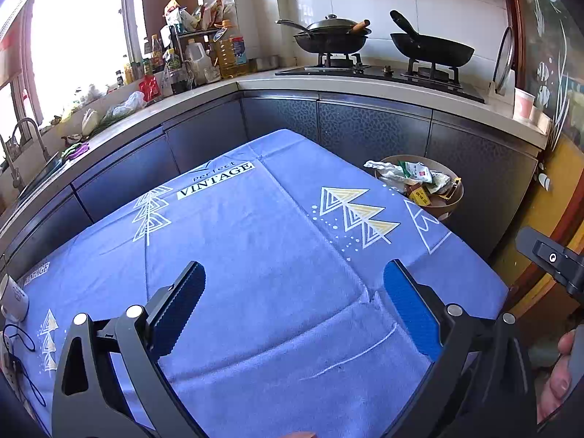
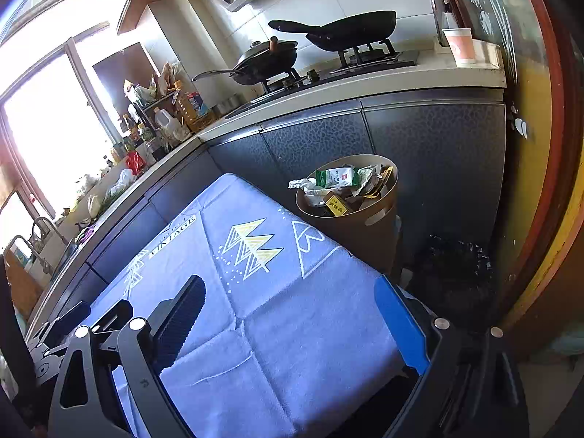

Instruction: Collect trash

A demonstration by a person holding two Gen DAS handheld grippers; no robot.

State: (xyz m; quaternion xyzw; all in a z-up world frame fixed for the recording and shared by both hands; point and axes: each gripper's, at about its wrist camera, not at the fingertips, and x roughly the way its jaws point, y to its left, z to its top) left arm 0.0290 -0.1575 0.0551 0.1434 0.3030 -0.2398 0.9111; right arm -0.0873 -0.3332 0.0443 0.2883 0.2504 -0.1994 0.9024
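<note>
1. Left wrist view: my left hand-held gripper [image 1: 294,301] hangs over the bench covered in a blue cloth printed with white and yellow triangle trees [image 1: 255,241]. Its two fingers stand wide apart and nothing sits between them. Past the bench's far right corner stands the round brown trash bin [image 1: 450,200], filled to the rim with crumpled white, green and yellow wrappers [image 1: 408,177]. The bin sits low against the dark kitchen cabinets [image 1: 372,131]. On the stove behind, a lidded black wok [image 1: 330,38] and an open black frying pan [image 1: 430,49] rest on the burners. Part of my right hand-held gripper [image 1: 554,261] shows at the right edge.

2. Right wrist view: my right hand-held gripper [image 2: 290,314] is tilted over the right part of the same blue cloth [image 2: 255,292], fingers spread wide and holding nothing. The brown bin [image 2: 365,233] stands just beyond the bench's corner, on the floor, with the wrappers [image 2: 339,182] piled inside it. A crumpled black plastic bag [image 2: 452,270] lies on the floor to the bin's right. A pink and white paper cup [image 2: 461,45] stands on the counter end by the stove.
</note>
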